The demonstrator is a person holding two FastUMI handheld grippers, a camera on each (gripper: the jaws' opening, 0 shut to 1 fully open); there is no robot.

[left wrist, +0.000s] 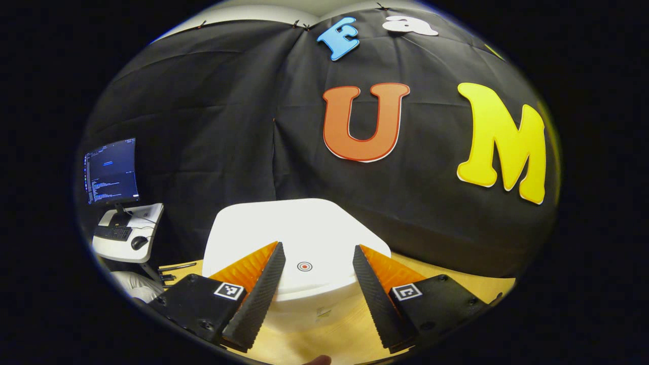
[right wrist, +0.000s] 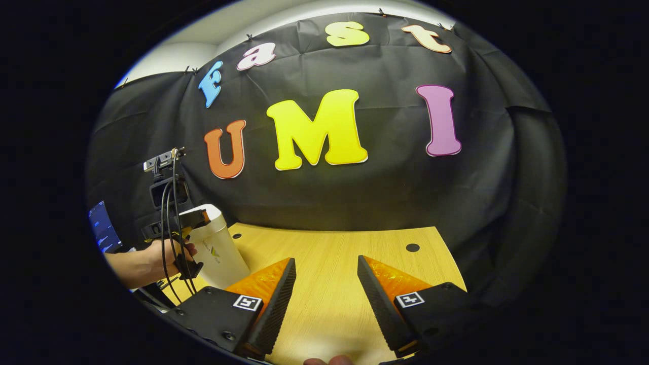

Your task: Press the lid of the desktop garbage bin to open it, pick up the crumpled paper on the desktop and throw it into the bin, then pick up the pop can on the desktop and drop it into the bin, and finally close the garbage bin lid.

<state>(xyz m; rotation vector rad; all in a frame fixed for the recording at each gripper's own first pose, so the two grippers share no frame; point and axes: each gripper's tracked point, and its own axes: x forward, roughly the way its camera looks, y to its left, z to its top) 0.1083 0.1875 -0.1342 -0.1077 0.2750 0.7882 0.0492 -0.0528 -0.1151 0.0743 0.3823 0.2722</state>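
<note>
Left gripper (left wrist: 317,253) poised over the closed lid (left wrist: 299,238) of the white desktop garbage bin (left wrist: 304,304), fingers spread wide apart and clamped on nothing; the lid's small round target mark (left wrist: 304,266) lies between the two fingertips, slightly nearer the left finger, and just ahead of them. Main risk at this stage, as a judgement: with the fingers this far apart, a straight descent would let both tips straddle the mark, so the press could land off the latch and leave the lid shut; an off-centre push near the front rim could also tip or slide the light bin on the wooden desktop (left wrist: 350,334). Narrowing the fingers, or leading with one tip onto the mark, would reduce this. Right gripper (right wrist: 322,276) held well apart from the bin, fingers likewise spread and empty, with bare wooden desktop between and ahead of them. From this gripper the bin (right wrist: 220,248) stands far to the left and forward, with the left gripper (right wrist: 195,219) above its top and the person's hand (right wrist: 165,256) gripping that tool just beside the bin's wall.
</note>
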